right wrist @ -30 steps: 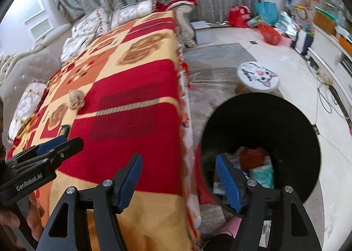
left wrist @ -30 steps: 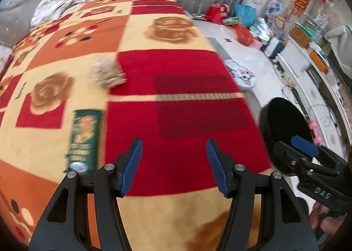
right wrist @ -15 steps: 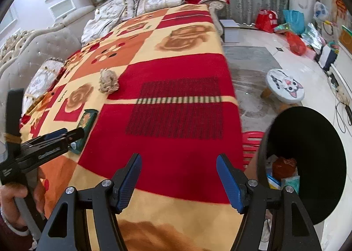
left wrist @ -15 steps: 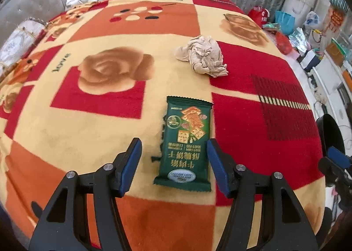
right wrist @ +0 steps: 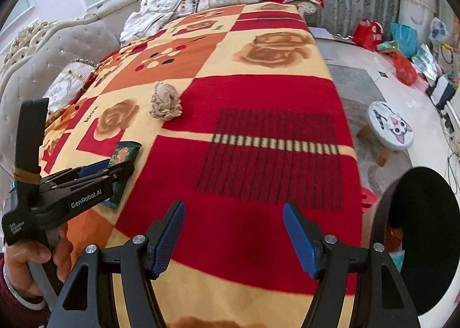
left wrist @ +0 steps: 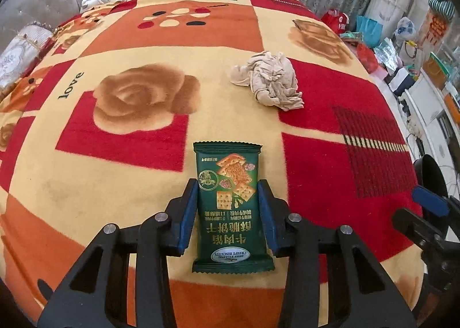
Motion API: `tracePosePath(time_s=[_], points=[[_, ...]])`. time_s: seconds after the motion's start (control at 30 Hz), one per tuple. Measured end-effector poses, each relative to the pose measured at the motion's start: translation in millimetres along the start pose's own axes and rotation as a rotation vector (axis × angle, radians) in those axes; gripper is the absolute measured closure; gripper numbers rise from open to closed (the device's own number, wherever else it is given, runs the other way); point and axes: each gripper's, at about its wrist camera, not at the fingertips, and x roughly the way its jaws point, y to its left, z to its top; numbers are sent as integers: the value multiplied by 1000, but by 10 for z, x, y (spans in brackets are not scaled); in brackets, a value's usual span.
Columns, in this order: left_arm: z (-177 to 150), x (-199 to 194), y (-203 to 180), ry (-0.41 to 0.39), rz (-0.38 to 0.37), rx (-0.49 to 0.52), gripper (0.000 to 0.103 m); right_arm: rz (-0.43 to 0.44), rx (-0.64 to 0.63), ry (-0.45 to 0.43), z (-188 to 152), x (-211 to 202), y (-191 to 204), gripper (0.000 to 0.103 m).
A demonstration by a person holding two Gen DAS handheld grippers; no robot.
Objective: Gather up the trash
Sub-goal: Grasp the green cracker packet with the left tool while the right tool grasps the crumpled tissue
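The left hand-held gripper (left wrist: 228, 213) pointed down at the blanket (left wrist: 120, 172) spread over the bed, and its jaws had just been closing in on the green biscuit packet (left wrist: 230, 207) that lay flat on a cream patch of the cloth. The blue pads (left wrist: 188, 218) stood at the packet's two long edges, touching or all but touching them; I could not tell whether they truly pressed, and the wrapper still lay on the blanket. A crumpled beige paper ball (left wrist: 268, 80) sat further up the bed, well apart from the packet, at the border of a red square. The right hand-held gripper (right wrist: 234, 237) hung over the red part of the blanket with its jaws spread wide and nothing between them. A black bin (right wrist: 425, 241) stood beside the bed at its right, with some rubbish inside.
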Motion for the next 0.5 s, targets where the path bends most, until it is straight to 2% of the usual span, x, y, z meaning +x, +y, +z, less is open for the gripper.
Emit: tracePosePath(time_s=[0.5], points=[[7,-285,172,-61,24,0,65,40,-46,25,68,161,295,35]])
